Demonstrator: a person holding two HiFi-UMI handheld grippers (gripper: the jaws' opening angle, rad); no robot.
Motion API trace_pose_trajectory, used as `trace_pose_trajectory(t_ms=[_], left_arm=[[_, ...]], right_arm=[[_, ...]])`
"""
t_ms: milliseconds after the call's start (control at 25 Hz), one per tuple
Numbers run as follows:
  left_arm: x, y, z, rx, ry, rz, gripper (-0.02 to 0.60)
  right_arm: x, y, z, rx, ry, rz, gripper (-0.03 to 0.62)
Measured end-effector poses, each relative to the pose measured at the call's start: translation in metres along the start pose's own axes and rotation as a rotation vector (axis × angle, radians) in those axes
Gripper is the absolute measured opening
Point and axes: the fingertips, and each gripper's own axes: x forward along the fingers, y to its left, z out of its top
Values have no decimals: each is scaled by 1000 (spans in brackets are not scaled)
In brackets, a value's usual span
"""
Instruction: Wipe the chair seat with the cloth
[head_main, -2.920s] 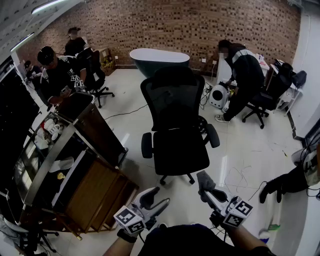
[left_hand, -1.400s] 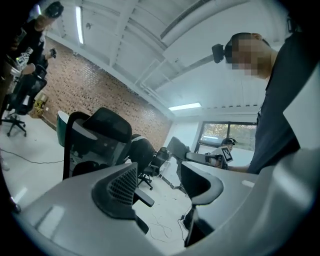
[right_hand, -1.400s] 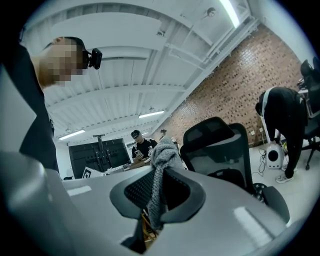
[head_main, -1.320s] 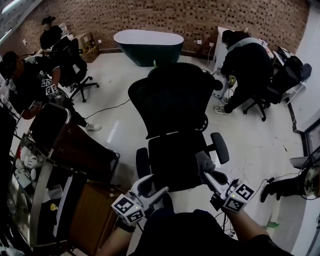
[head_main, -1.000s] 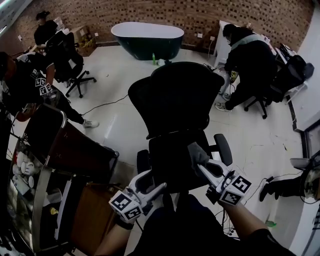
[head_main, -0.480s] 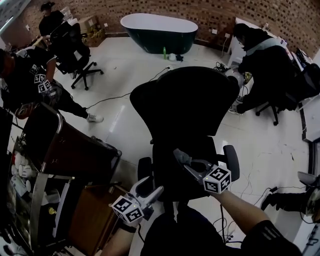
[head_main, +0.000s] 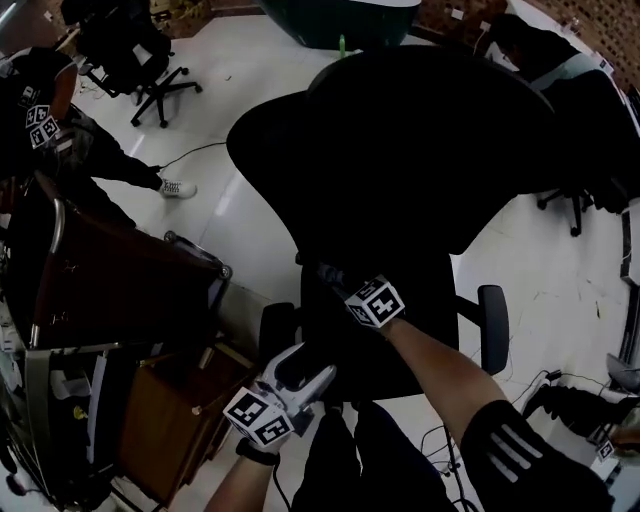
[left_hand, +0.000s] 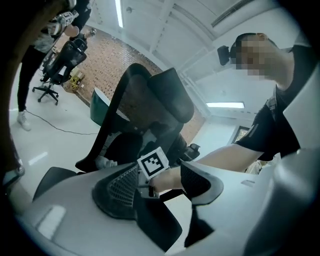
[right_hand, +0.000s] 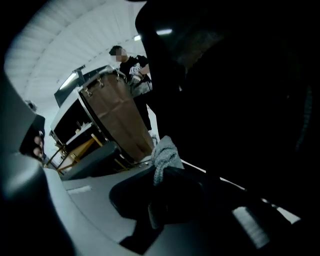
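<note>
cloth (right_hand: 165, 154) — pinched in right gripper (right_hand: 161, 175) fingers | over chair seat (head_main: 405, 345) | left gripper (left_hand: 162, 182) agape

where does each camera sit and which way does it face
Head view: on the person's head, looking steeply down at the chair; left tool, right tool and right arm show.
Left gripper view: on the left tool, looking up past its open jaws at the chair; right arm and torso show.
Right gripper view: on the right tool, looking along jaws shut on the cloth.
Shared: head and left gripper views both show the right tool's cube.
</note>
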Motion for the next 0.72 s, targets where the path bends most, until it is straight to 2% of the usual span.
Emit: trace_pose_trajectory(t_ms=[200,400,600,720], left_arm=[[12,20,-2,4,-55,16,290],[7,42,-12,14,-61,38,290],[11,51,-22,4,-59,61,290],[17,49,-26,4,-37,51,290]], right_arm=[[77,-21,-33,-161,156,-19,31],[133,-25,-43,-225,167,-18,32],[144,-31,-47,-280,145,13,31],[129,-49,-63,-313,179,-24,31]])
